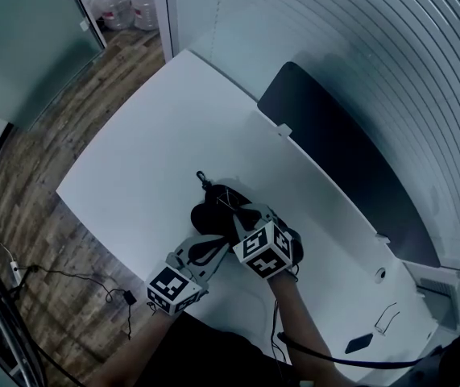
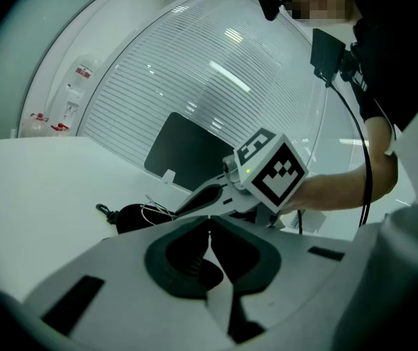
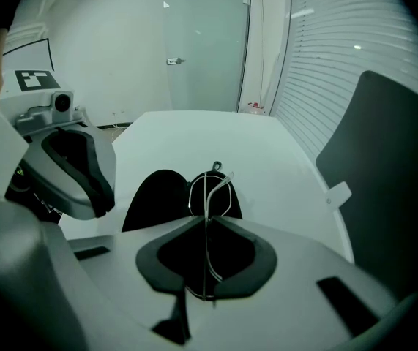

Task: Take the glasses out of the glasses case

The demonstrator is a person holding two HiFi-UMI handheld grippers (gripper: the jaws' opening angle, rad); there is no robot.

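R gripper (image 3: pixel 206 221) on glasses (image 3: pixel 210 189), case (image 3: pixel 157 199) mid table (image 3: pixel 194 130)
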